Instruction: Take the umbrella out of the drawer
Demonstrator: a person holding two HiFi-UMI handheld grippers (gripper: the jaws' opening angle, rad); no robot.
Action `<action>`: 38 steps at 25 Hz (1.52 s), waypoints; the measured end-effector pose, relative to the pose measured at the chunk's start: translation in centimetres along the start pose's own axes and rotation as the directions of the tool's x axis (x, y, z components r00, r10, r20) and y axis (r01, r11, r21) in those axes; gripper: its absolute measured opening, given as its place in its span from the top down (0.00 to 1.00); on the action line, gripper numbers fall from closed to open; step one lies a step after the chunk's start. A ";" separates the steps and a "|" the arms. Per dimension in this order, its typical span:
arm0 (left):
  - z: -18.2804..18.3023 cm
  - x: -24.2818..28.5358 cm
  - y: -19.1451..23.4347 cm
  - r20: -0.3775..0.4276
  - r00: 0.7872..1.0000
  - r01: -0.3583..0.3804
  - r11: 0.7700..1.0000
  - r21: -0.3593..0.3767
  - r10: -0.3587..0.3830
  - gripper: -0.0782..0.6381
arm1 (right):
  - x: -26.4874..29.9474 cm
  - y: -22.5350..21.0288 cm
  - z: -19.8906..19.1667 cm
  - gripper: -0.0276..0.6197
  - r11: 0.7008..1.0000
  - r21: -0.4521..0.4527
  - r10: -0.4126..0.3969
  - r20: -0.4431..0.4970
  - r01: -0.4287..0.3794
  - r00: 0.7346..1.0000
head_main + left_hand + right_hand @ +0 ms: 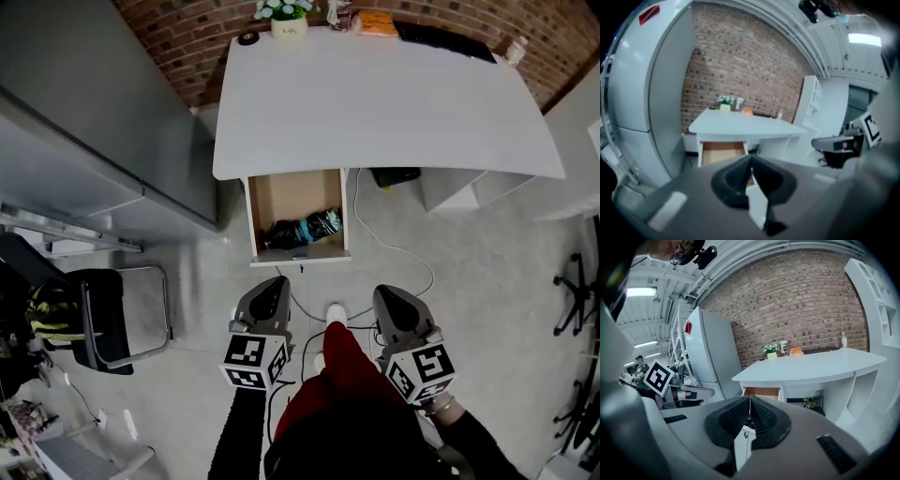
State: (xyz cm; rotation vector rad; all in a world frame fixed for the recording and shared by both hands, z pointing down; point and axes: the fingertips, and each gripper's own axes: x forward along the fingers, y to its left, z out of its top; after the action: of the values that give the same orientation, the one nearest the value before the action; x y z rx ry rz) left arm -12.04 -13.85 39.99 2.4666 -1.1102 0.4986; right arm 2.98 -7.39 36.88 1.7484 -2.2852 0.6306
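Observation:
A folded black umbrella (302, 230) with a teal band lies in the open wooden drawer (296, 199) under the white desk (375, 103). My left gripper (272, 288) hangs in front of the drawer, short of it, jaws shut and empty. My right gripper (392, 295) is level with it to the right, also shut with nothing held. In the left gripper view the shut gripper (751, 161) points at the drawer (722, 152). In the right gripper view the gripper (749, 401) has its black pads pressed together, and the drawer (761, 391) shows just beyond.
A grey cabinet (84, 112) stands left of the desk. A black chair (103, 319) sits at the lower left. A white cable (394, 246) runs over the floor right of the drawer. A flower pot (289, 19) and orange item (377, 22) sit at the desk's far edge.

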 end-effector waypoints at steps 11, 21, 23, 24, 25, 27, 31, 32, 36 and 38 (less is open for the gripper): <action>-2.6 8.1 0.8 -0.160 0.985 0.085 0.993 0.087 -0.070 0.84 | 4.8 -2.6 -4.6 0.94 0.996 0.085 -0.021 -0.078 0.027 0.997; -7.0 15.2 2.9 -0.300 0.953 0.115 0.973 0.200 -0.051 0.78 | 9.0 -5.1 -10.6 0.94 0.987 0.150 -0.031 -0.155 0.055 0.987; -7.8 16.5 3.2 -0.330 0.943 0.124 0.967 0.221 -0.046 0.76 | 9.8 -5.3 -11.5 0.95 0.986 0.154 -0.033 -0.171 0.060 0.985; -8.3 17.1 3.3 -0.348 0.936 0.134 0.962 0.236 -0.045 0.74 | 10.1 -5.3 -11.9 0.95 0.986 0.157 -0.034 -0.177 0.062 0.984; -8.8 17.7 3.4 -0.367 0.929 0.146 0.957 0.252 -0.045 0.73 | 10.5 -5.3 -12.3 0.95 0.985 0.160 -0.035 -0.184 0.065 0.982; -10.0 18.8 3.5 -0.403 0.914 0.167 0.946 0.279 -0.043 0.70 | 11.1 -5.4 -13.0 0.94 0.983 0.165 -0.042 -0.196 0.075 0.980; -12.1 20.9 4.3 -0.461 0.887 0.196 0.930 0.312 -0.032 0.66 | 12.5 -5.7 -14.1 0.95 0.983 0.157 -0.060 -0.228 0.097 0.972; -12.6 21.3 4.5 -0.475 0.880 0.202 0.925 0.322 -0.027 0.65 | 12.8 -5.7 -14.5 0.95 0.983 0.154 -0.062 -0.238 0.100 0.969; -14.1 23.2 5.4 -0.516 0.856 0.228 0.908 0.353 -0.015 0.62 | 13.8 -6.4 -15.9 0.95 0.981 0.154 -0.071 -0.273 0.117 0.959; -14.9 24.1 5.7 -0.537 0.844 0.241 0.901 0.360 -0.012 0.60 | 14.2 -6.8 -16.5 0.95 0.979 0.160 -0.075 -0.284 0.125 0.956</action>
State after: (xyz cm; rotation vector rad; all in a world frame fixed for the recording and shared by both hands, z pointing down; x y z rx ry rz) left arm -3.75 -25.27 65.20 2.4714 -0.6475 1.3948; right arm 3.80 -13.83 58.77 1.7111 -1.9911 1.0140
